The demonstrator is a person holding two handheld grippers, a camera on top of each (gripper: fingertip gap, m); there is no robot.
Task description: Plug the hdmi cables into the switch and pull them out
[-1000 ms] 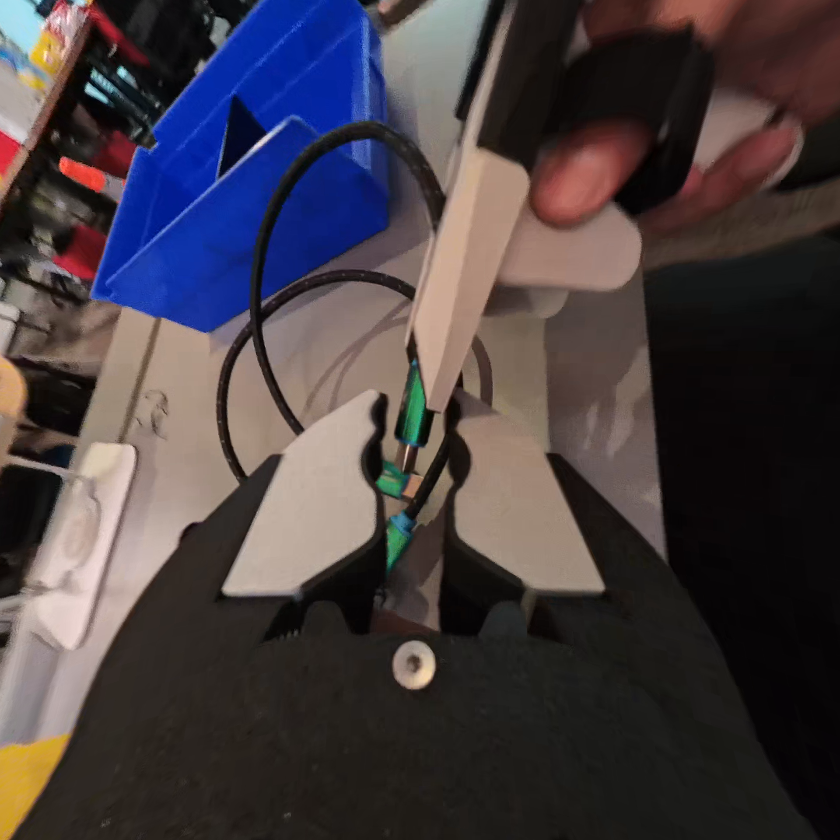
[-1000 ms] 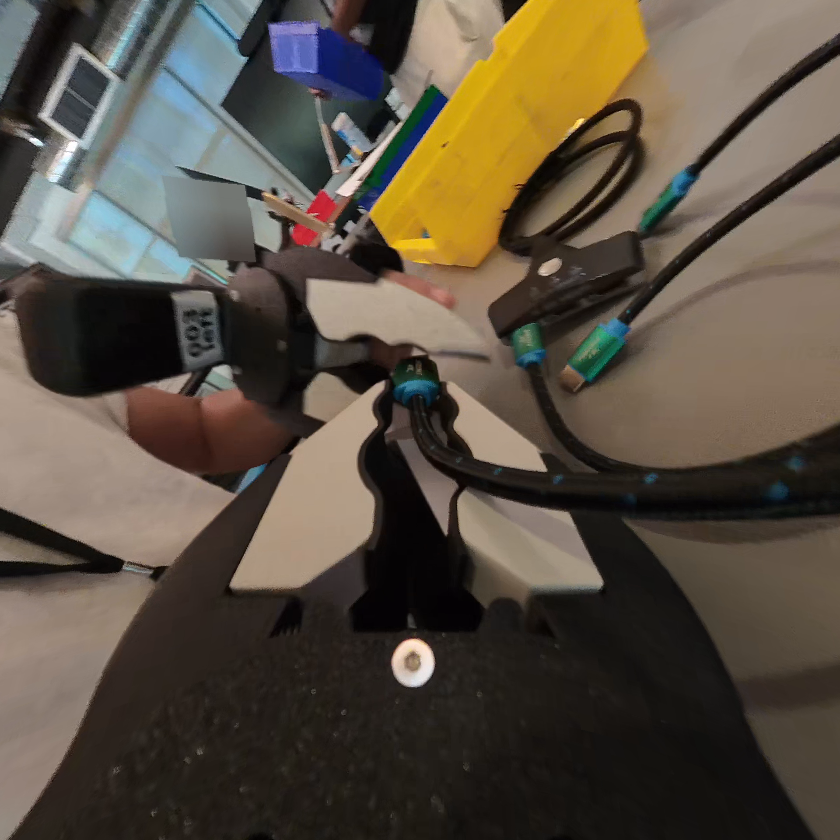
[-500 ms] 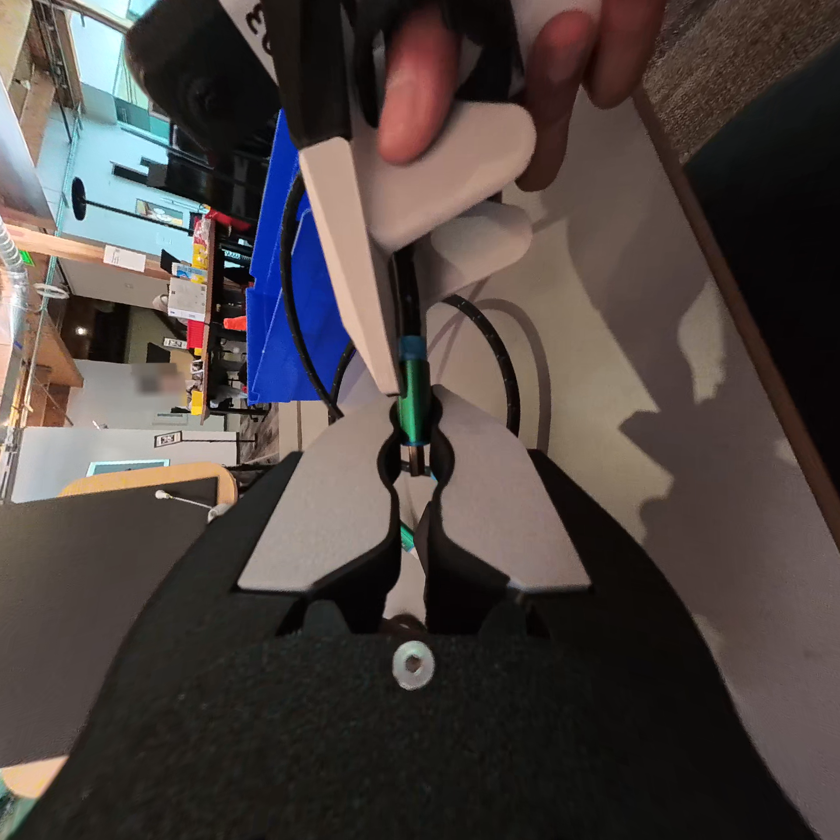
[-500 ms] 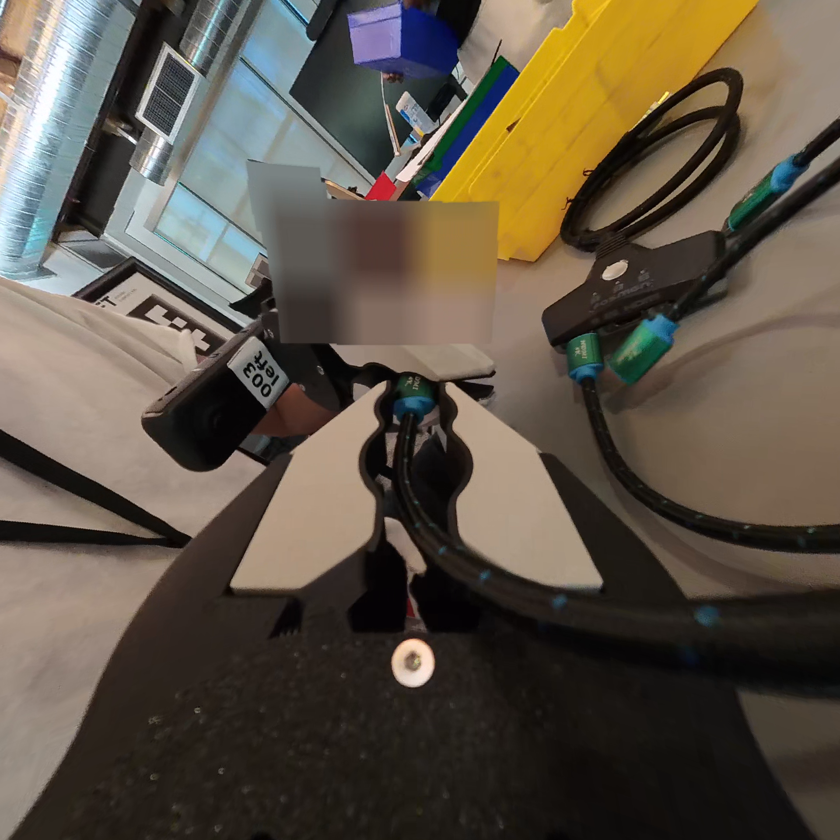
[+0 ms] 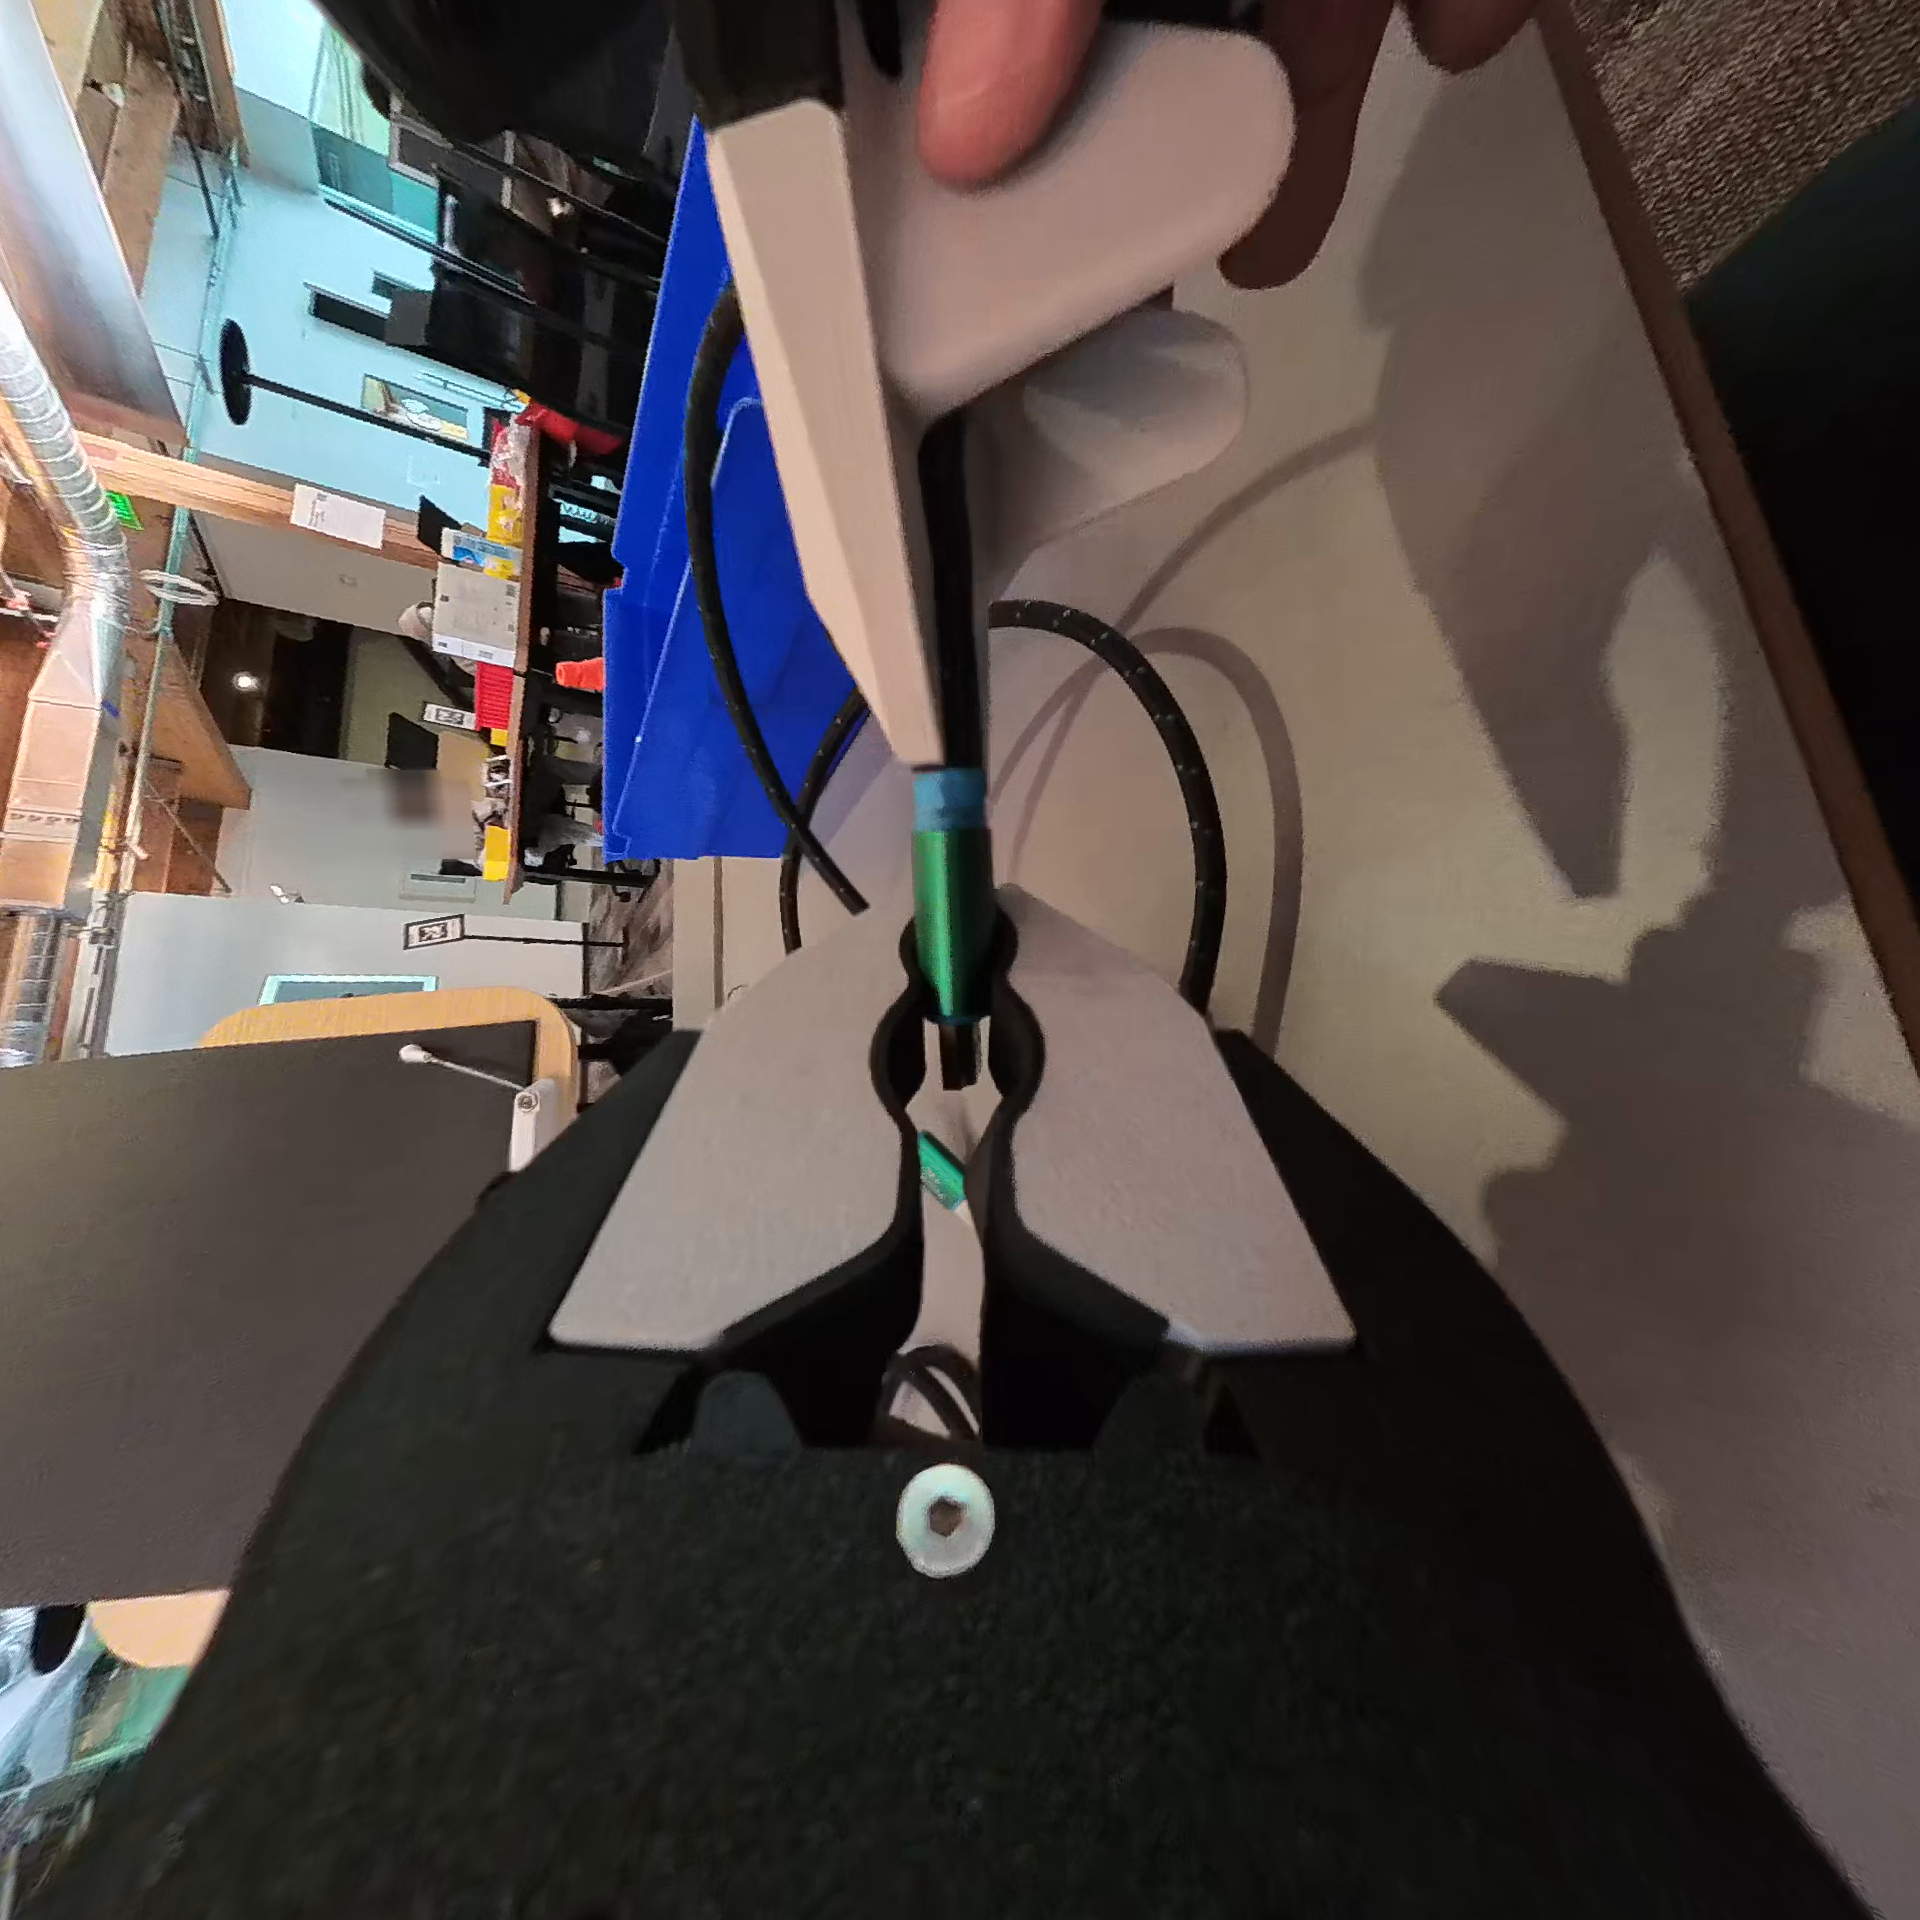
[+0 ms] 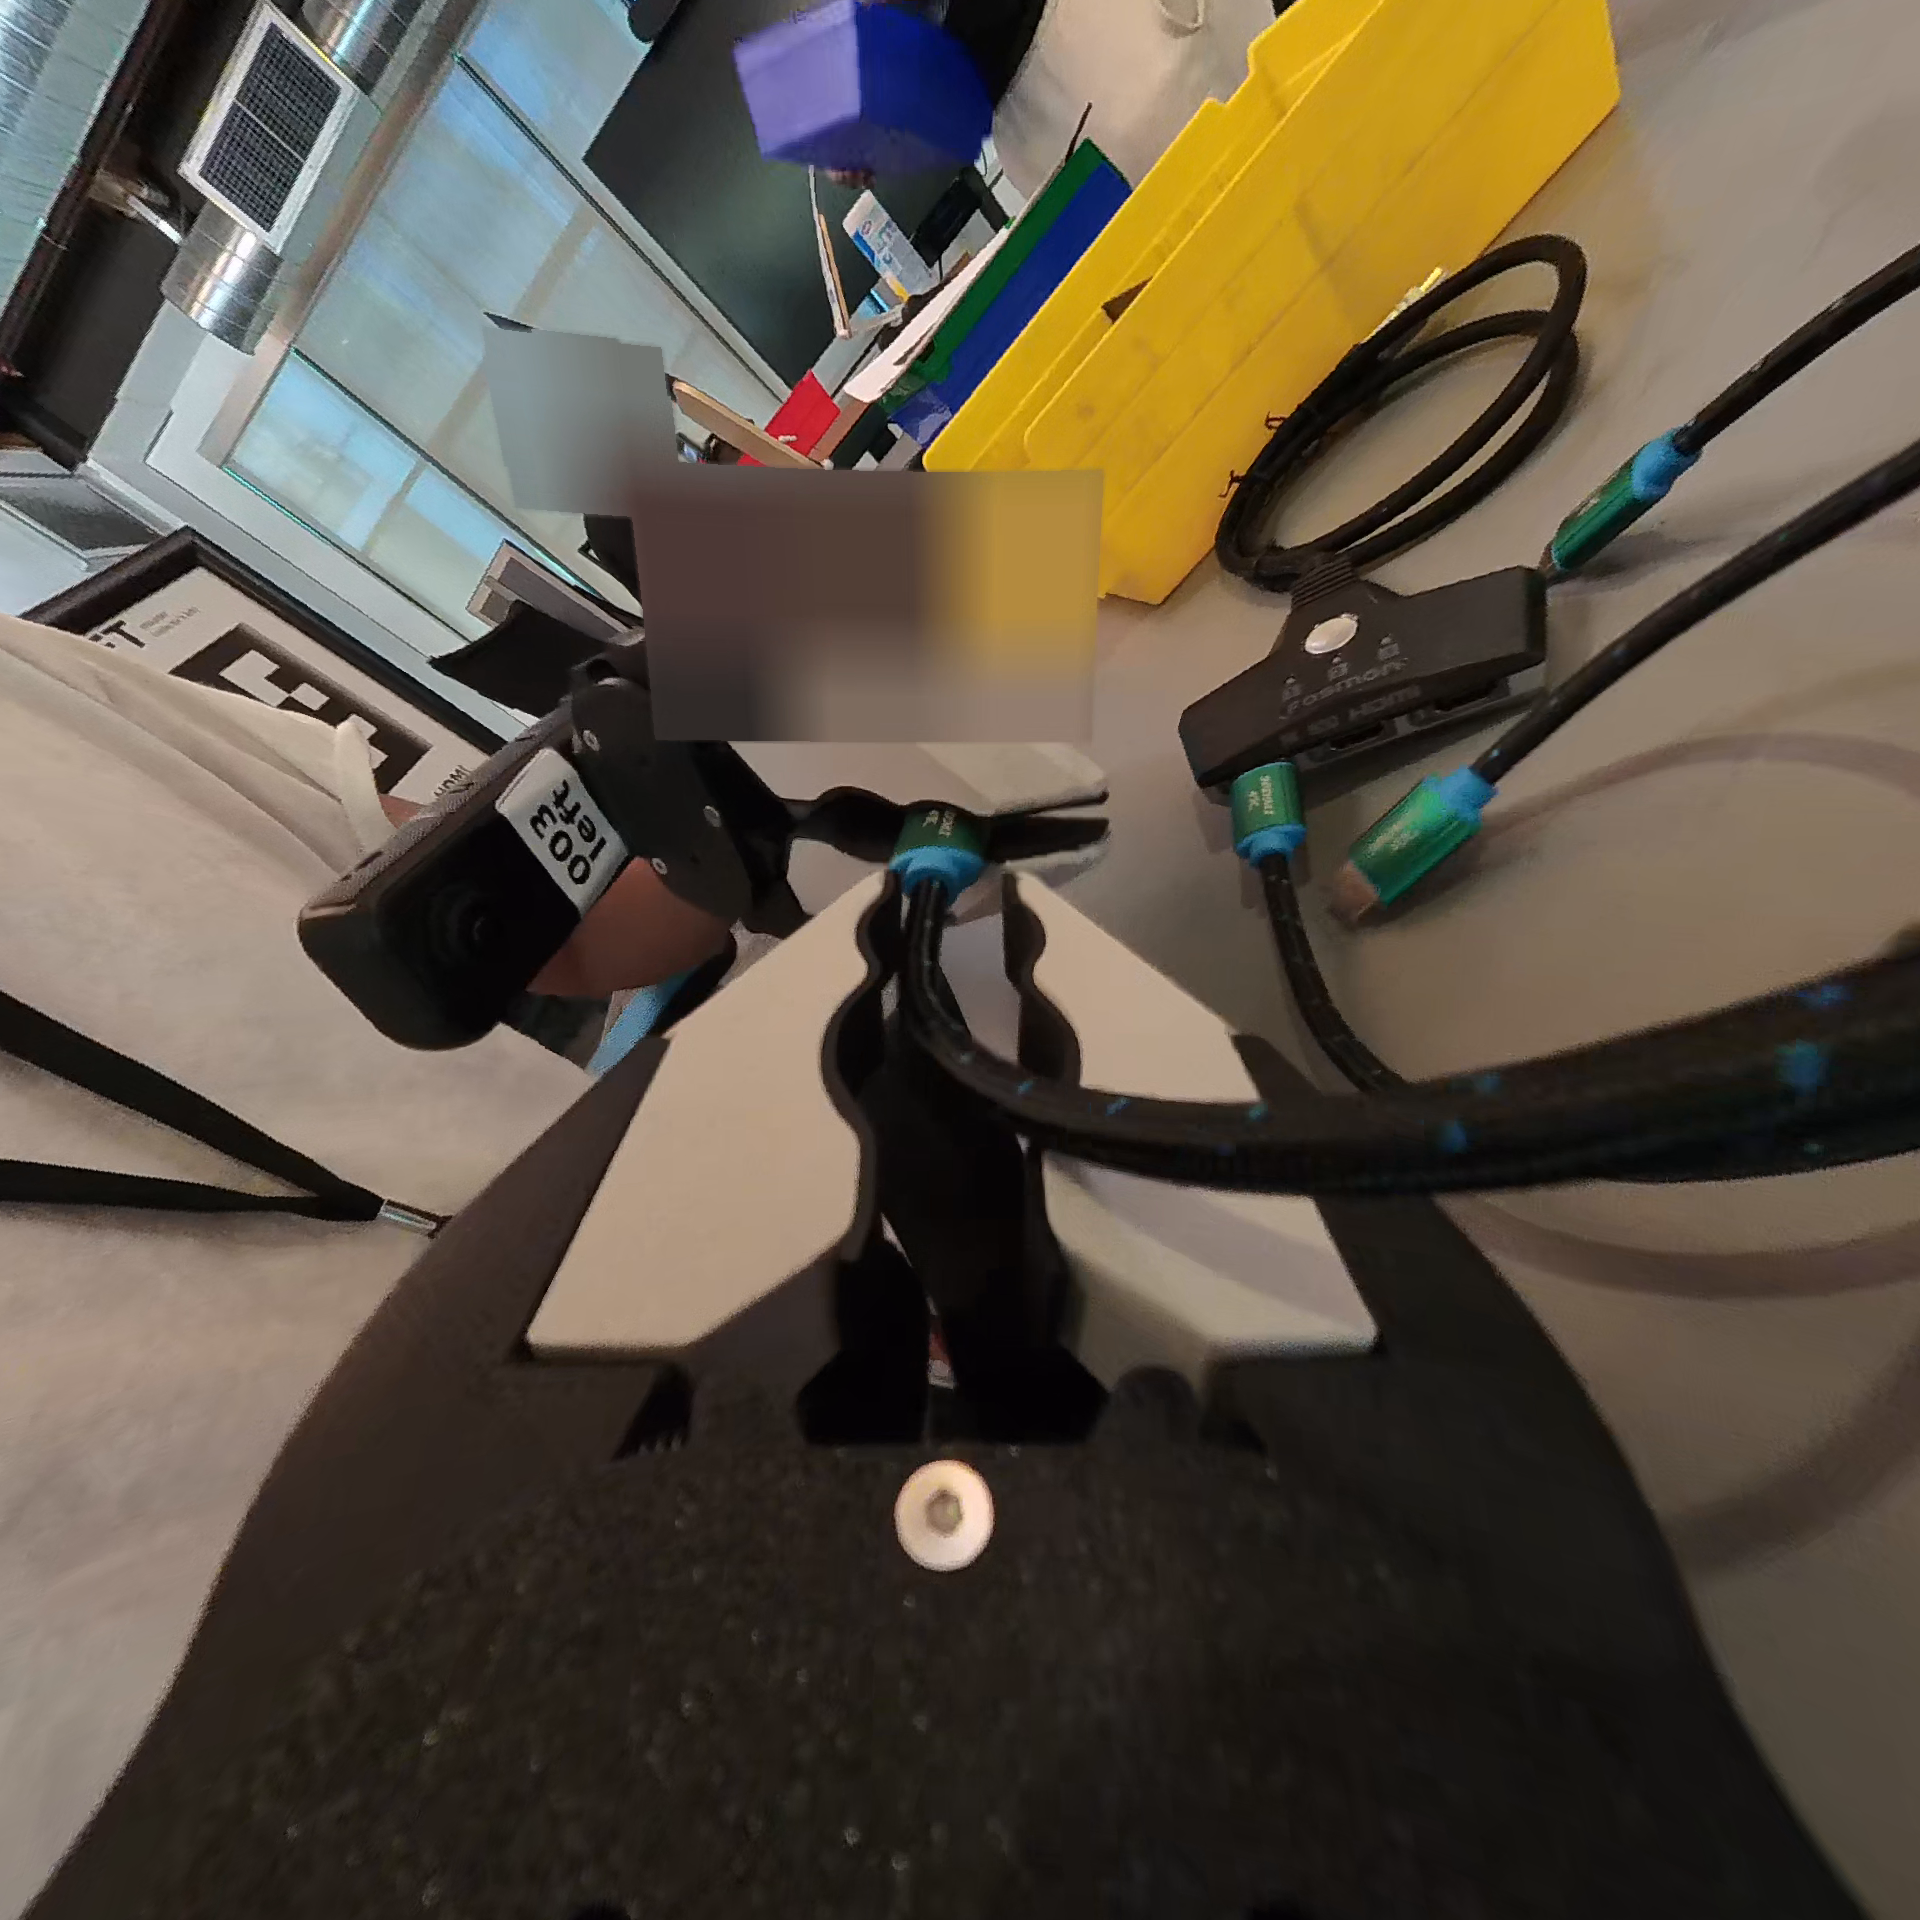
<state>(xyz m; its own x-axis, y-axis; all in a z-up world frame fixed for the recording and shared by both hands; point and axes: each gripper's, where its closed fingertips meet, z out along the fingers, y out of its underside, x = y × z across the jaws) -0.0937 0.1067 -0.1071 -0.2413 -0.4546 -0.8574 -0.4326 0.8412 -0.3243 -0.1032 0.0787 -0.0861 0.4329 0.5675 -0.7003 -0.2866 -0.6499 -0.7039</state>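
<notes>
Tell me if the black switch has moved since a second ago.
No. The switch still lies beside the yellow bin's near corner; only the camera shifted.

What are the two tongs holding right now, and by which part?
Both hold one HDMI cable. The left tongs are shut on its green plug; the right tongs grip the braided cord just behind it.

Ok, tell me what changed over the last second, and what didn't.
The left gripper closed its grey fingers onto the green metal HDMI plug, which the right gripper handed over and now holds only by the black braided cable. The black three-port switch stayed on the table, one plug inserted, one loose beside it.
</notes>
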